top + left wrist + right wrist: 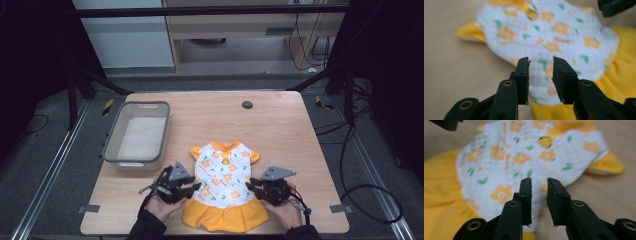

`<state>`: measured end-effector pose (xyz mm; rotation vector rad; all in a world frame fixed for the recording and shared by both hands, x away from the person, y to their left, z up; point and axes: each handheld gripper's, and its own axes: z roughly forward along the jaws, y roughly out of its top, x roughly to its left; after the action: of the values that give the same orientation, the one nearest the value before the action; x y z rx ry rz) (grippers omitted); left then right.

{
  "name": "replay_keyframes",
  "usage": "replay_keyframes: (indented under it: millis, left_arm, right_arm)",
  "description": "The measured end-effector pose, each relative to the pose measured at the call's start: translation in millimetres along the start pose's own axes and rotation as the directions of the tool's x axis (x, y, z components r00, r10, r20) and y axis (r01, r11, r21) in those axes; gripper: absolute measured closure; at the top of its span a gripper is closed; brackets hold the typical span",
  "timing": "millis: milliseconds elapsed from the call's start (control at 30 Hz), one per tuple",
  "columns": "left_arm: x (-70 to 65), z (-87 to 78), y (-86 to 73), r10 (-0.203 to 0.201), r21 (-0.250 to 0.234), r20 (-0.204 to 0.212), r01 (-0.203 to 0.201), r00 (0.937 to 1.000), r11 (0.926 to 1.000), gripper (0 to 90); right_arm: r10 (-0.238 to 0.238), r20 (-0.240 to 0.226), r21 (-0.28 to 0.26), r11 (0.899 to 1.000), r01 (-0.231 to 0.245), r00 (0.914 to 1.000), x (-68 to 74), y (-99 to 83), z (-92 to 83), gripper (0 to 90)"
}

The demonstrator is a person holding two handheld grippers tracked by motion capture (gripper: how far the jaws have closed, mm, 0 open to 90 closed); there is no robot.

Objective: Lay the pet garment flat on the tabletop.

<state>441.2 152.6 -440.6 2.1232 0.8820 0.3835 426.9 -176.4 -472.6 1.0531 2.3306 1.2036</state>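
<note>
No brand, label or readable writing shows anywhere; the print on the little dress is flowers and leaves, not letters.

At the left of the wooden surface (280, 125) stands a grey plastic bin (111, 141), long side running away from the person. It holds no loose items; its floor looks pale, perhaps a liner, though the high view is too coarse to be sure.

Just right of the bin's near end, the left claw (192, 189) hangs at the dress's left edge, about at the waist. In the left gripper view (540, 62) its jaws stand a narrow way apart with the white cloth showing between and beyond them; the pads do not press on the fabric, so it grips nothing.

The dress (225, 175) lies flat in the middle of the near half of the surface, collar away from the person, orange skirt toward the near edge. Its white bodice carries orange flowers and green leaves, with orange sleeves, collar and a small ring on the chest (545, 141).

At the dress's right edge sits the right claw (256, 186). In the right gripper view (539, 181) its jaws are also slightly parted above the bodice's edge, clamped on nothing.

Farther back on the surface is a small dark round cap (247, 105).
</note>
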Motion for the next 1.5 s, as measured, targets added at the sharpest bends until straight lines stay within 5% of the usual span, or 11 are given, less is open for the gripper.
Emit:
replay_keyframes:
  millis: [100, 267, 500, 633, 767, 900, 1067, 1133, 1300, 1400, 1500]
  left_arm:
    - [17.8, 5.0, 14.6, -0.025, -0.034, -0.077, 0.022, 0.9967, 0.9992, 55.4]
    - [37.4, 36.7, 31.7, -0.026, -0.007, -0.182, 0.025, 0.983, 0.9997, 51.6]
    - [60.0, 84.5, 38.9, -0.026, 0.066, -0.259, 0.044, 0.9655, 0.9969, 50.8]
    - [64.2, 101.0, 30.2, -0.031, 0.141, -0.256, 0.069, 0.9661, 0.9875, 51.3]
    - [63.4, 102.6, 23.2, -0.058, 0.142, -0.244, 0.095, 0.9681, 0.9853, 54.6]
    - [64.2, 100.2, 18.5, -0.142, 0.113, -0.208, 0.168, 0.9679, 0.9794, 61.9]
    - [54.8, 102.2, 21.7, -0.11, 0.129, -0.204, 0.138, 0.9727, 0.982, 86.8]
    - [54.5, 102.4, 22.0, -0.103, 0.129, -0.209, 0.132, 0.9724, 0.9829, 88.0]
    - [66.8, 95.2, 28.8, -0.126, 0.051, -0.25, 0.143, 0.9599, 0.9885, 89.0]
    - [71.0, 95.5, 31.9, -0.14, 0.056, -0.255, 0.159, 0.9567, 0.9857, 88.9]
    - [68.3, 105.8, 25.6, -0.121, 0.11, -0.272, 0.156, 0.9547, 0.9816, 88.7]
  right_arm:
    - [0.044, 0.067, -0.044, 0.998, -0.041, 0.9968, -23.5, 16.3, 4.0, 67.1]
    - [0.077, 0.119, -0.055, 0.996, -0.071, 0.9899, -44.8, 30.7, 19.9, 65.3]
    - [0.126, 0.196, 0.027, 0.991, -0.134, 0.9724, -74.8, 31.8, 66.6, 62.0]
    - [0.138, 0.213, 0.049, 0.987, -0.152, 0.9671, -81.4, 25.6, 75.4, 62.2]
    - [0.134, 0.217, 0.057, 0.987, -0.149, 0.9669, -80.4, 25.7, 75.7, 66.0]
    - [0.136, 0.219, 0.069, 0.986, -0.155, 0.9661, -77.0, 25.9, 75.7, 77.2]
    - [0.181, 0.174, 0.055, 0.98, -0.193, 0.968, -79.0, 24.1, 74.9, 87.3]
    - [0.181, 0.172, 0.052, 0.98, -0.192, 0.9683, -79.7, 24.2, 74.7, 87.5]
    - [0.145, 0.227, 0.015, 0.988, -0.152, 0.9631, -86.2, 31.8, 72.6, 87.9]
    - [0.124, 0.279, 0.01, 0.991, -0.132, 0.9523, -96.5, 39.2, 78.8, 87.8]
    - [0.1, 0.302, 0.023, 0.993, -0.112, 0.948, -98.8, 40.2, 86.0, 87.7]
